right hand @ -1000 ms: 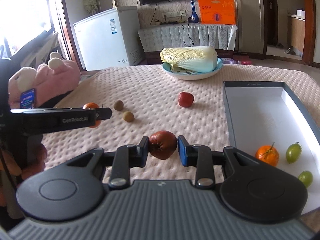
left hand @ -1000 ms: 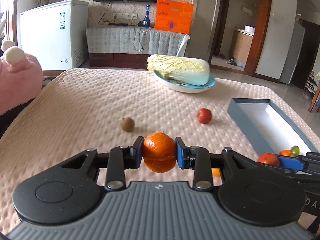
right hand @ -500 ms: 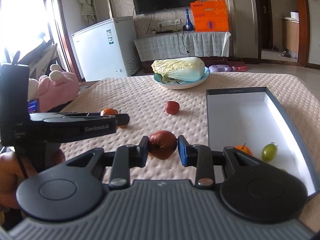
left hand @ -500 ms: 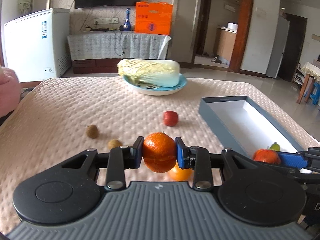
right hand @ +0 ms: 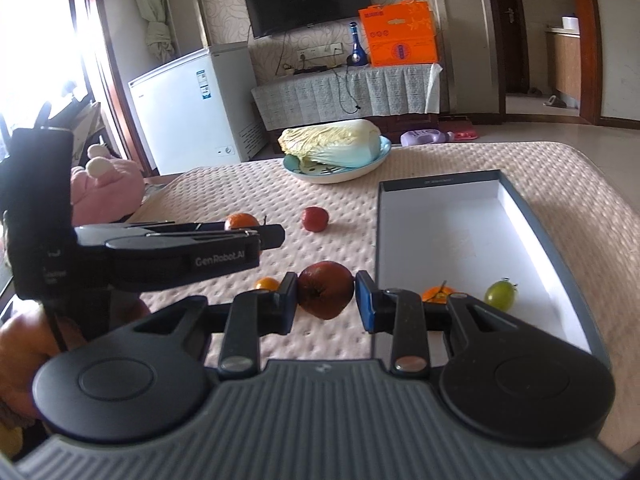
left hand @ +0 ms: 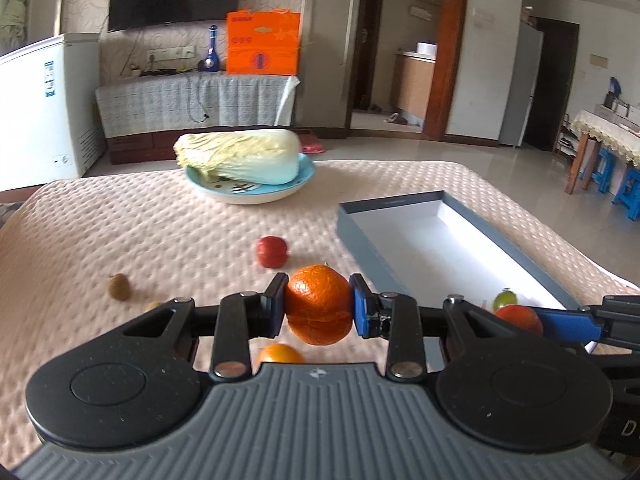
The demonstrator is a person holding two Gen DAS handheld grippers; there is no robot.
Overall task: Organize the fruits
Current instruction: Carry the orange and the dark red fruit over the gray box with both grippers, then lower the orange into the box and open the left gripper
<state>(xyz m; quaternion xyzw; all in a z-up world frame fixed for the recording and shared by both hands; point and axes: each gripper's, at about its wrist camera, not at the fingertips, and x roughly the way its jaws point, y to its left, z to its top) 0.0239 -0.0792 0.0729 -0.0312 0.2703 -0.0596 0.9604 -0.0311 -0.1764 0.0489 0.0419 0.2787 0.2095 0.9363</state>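
My left gripper (left hand: 319, 304) is shut on an orange tangerine (left hand: 319, 294), held above the beige quilted table just left of the grey box (left hand: 360, 252). My right gripper (right hand: 325, 296) is shut on a dark red fruit (right hand: 325, 286), close to the box's (right hand: 376, 248) near left wall. Inside the box lie a small tangerine (right hand: 439, 293) and a green fruit (right hand: 500, 295). Loose on the table are a red fruit (left hand: 272, 251), a brown kiwi-like fruit (left hand: 119, 287) and a small orange (right hand: 267, 283). The left gripper (right hand: 276, 236) shows side-on in the right wrist view.
A cabbage (left hand: 240, 156) on a blue plate (left hand: 248, 194) stands at the table's far side. A pink plush toy (right hand: 104, 192) sits at the left edge. A person's hand (right hand: 24, 344) holds the left gripper. A white freezer and a covered sideboard stand behind.
Both grippers have carried their fruits to the right, nearer the box. The pink toy has slipped out of the left wrist view. Neither grip has changed.
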